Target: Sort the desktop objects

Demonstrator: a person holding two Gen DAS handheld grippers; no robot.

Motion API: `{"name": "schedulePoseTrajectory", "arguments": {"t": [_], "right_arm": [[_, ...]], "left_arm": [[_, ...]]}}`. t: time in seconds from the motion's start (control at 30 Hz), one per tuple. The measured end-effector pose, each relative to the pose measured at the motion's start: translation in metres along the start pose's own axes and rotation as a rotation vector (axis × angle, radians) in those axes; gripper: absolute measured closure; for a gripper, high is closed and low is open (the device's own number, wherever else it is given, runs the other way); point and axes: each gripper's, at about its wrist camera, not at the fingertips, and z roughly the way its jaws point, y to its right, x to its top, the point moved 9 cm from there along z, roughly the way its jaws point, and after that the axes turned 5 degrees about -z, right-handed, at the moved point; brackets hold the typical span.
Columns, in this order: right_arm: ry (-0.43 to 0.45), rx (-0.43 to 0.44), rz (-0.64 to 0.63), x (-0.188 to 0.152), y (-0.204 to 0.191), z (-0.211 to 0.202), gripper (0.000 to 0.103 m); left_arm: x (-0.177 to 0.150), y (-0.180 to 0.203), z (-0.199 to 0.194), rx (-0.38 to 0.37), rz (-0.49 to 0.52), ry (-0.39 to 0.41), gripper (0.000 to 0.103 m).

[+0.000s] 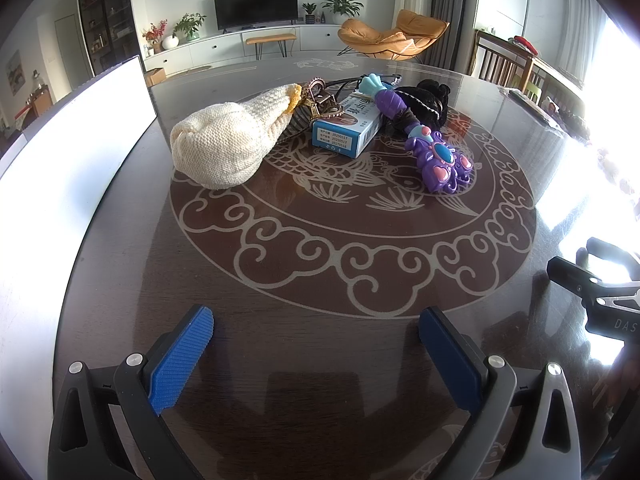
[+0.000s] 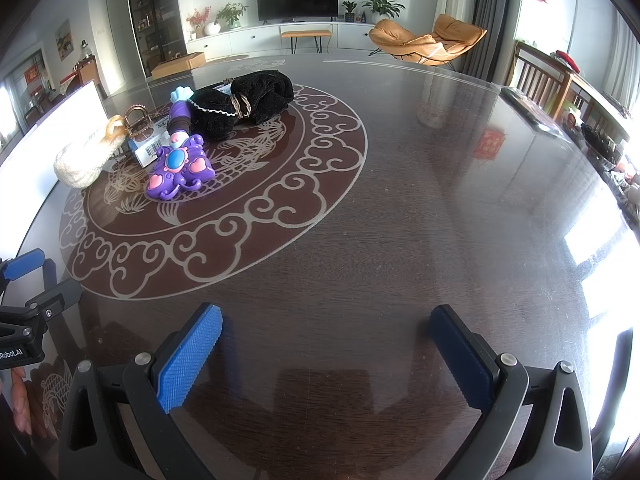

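Left gripper [image 1: 316, 354] and right gripper [image 2: 326, 354], jaws wide, empty, above dark patterned table [image 2: 400, 208]; cream knitted pouch [image 1: 224, 142] and purple plastic toy wand [image 1: 434, 156] at 12 o'clock.

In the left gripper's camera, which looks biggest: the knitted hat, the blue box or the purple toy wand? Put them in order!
1. Cream knitted hat, clearly the biggest.
2. Purple toy wand and blue box look about alike; the wand is longer, the box is chunkier and partly hidden, so no ranking between them.
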Motion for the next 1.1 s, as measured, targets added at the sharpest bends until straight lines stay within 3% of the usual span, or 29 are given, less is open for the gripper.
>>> {"name": "schedulePoseTrajectory", "arguments": {"t": [0.53,0.7,0.77,0.9,0.93,1.03,1.1], "right_arm": [[0.000,0.000,0.000,0.000,0.000,0.000,0.000],[0.000,0.000,0.000,0.000,0.000,0.000,0.000],[0.000,0.000,0.000,0.000,0.000,0.000,0.000],[0.000,0.000,0.000,0.000,0.000,0.000,0.000],[0.000,0.000,0.000,0.000,0.000,0.000,0.000],[0.000,0.000,0.000,0.000,0.000,0.000,0.000],[0.000,0.000,0.000,0.000,0.000,0.000,0.000]], "left_arm": [[-0.006,-0.013,-0.011,0.002,0.000,0.002,0.000],[0.055,-0.036,-0.023,0.019,0.014,0.085,0.000],[0.082,-0.030,-0.010,-0.038,0.067,0.040,0.000],[0.122,-0.034,0.012,0.047,0.223,0.021,0.000],[0.128,-0.033,0.015,0.039,0.243,0.020,0.000],[0.143,-0.024,0.030,-0.049,0.248,-0.019,0.000],[0.141,-0.024,0.054,-0.058,0.226,-0.098,0.000]]}}
